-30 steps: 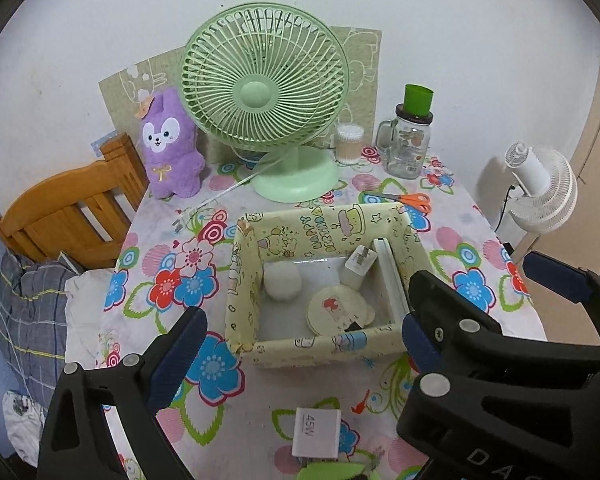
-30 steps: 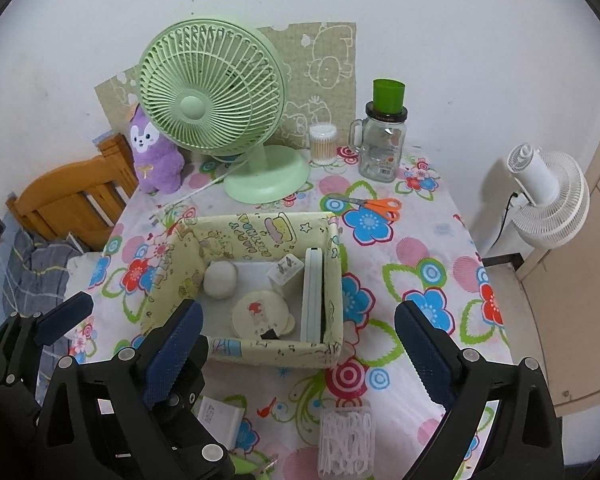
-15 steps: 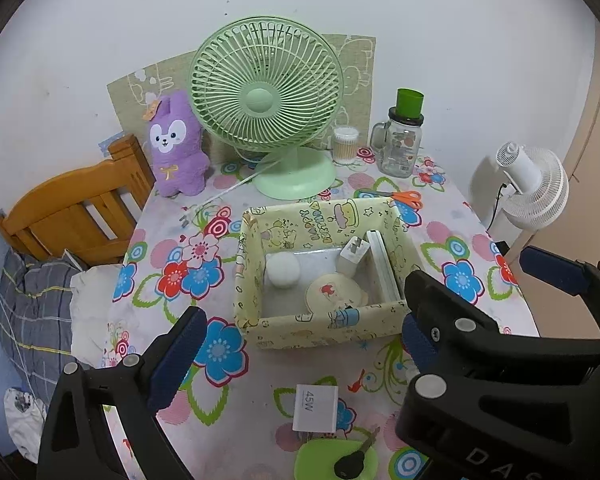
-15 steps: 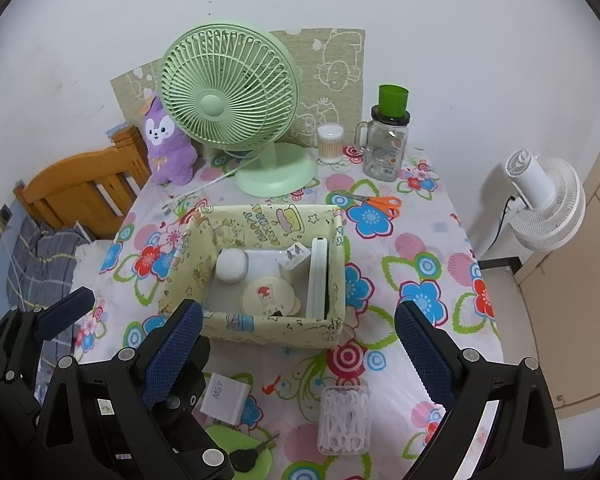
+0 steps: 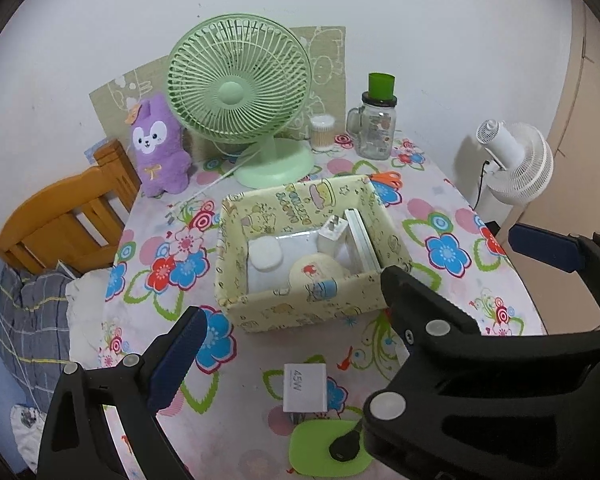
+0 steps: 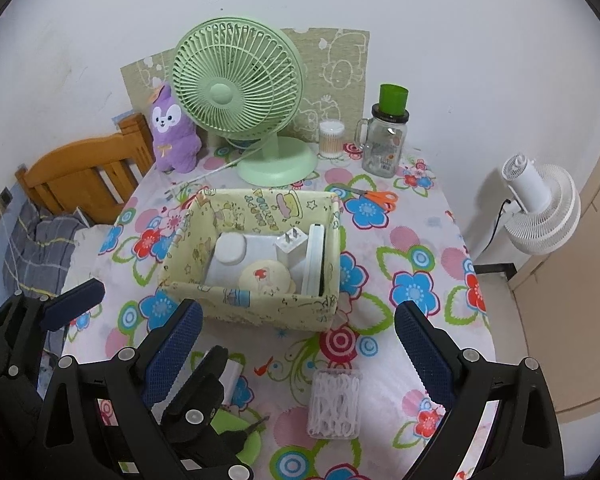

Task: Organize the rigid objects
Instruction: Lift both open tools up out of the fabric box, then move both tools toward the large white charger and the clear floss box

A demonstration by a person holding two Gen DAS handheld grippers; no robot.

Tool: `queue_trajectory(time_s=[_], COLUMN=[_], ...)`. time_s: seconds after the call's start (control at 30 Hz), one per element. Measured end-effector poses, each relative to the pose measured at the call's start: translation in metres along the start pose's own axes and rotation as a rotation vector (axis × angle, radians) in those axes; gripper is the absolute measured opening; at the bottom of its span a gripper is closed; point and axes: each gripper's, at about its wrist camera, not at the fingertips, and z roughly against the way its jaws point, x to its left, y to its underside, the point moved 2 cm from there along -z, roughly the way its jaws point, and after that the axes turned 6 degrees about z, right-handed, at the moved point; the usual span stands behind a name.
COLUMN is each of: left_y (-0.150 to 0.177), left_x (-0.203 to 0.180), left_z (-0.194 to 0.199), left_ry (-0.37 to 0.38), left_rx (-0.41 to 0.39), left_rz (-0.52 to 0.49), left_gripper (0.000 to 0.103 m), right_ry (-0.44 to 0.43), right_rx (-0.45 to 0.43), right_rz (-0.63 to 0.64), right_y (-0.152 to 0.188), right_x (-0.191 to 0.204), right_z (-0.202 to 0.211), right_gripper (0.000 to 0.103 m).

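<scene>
A yellow cartoon-print fabric box (image 5: 300, 312) (image 6: 252, 304) sits mid-table. It holds a white round case (image 5: 265, 255), a round cream compact (image 5: 314, 270), a white plug adapter (image 5: 332, 232) and a flat white slab (image 5: 362, 240). In front of it lie a white 45W charger (image 5: 303, 387), a green pad (image 5: 320, 450) with a black key on it, and a clear box of white picks (image 6: 334, 404). My left gripper (image 5: 288, 344) is open, above the charger. My right gripper (image 6: 296, 344) is open, above the picks box. The left gripper's fingers (image 6: 72, 304) show at the right view's lower left.
A green desk fan (image 5: 240, 92), purple plush (image 5: 158, 144), cotton-swab jar (image 5: 322, 132), glass jar with green cup (image 5: 376, 120) and orange scissors (image 6: 374, 198) stand behind the box. A wooden chair (image 5: 60, 216) is left, a white floor fan (image 5: 516, 160) right.
Both grippers have pulled back and risen from the table. The box looks farther off, and the charger, green pad and picks box have come further into view.
</scene>
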Motion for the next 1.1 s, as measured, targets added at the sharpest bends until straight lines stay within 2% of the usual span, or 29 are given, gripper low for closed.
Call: queue_trajectory(time_s=[0.23, 0.77, 1.1], left_y=[0.013, 0.059, 0.088], left_x=[-0.003, -0.015, -0.02], left_z=[-0.002, -0.033, -0.051], left_ry=[0.011, 0.052, 0.091], left_rx=[0.018, 0.118, 0.157], left_rz=[-0.007, -0.018, 0.009], left_gripper=[0.099, 0.099, 0.099], right_ry=[-0.007, 0.001, -0.046], right_rx=[0.009, 0.059, 0.078], right_rz=[0.006, 0.045, 0.008], right_y=[0.013, 0.06, 0.09], right_x=[0.003, 0.002, 0.002], right_z=[-0.001, -0.029, -0.053], right_gripper=[0.098, 0.098, 0.098])
